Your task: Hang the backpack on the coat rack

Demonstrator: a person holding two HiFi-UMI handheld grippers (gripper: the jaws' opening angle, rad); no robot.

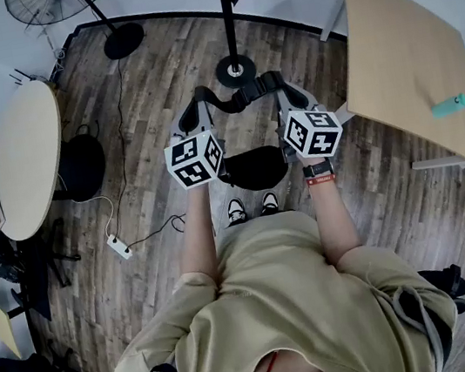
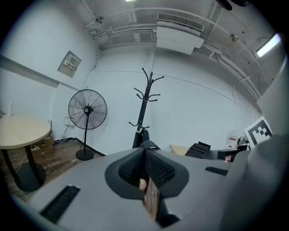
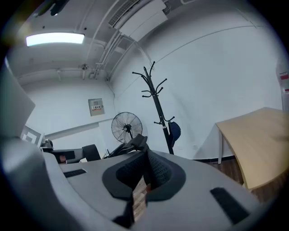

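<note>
While the left gripper and right gripper each clamp a backpack strap, the rack stands upright dead ahead, between them.

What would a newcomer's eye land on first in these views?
The black backpack hanging low in the middle, held up by its straps, one pinched in the left tool and one in the right tool. Next, the black coat rack standing straight ahead of the person, with a dark cap hanging on it.
</note>
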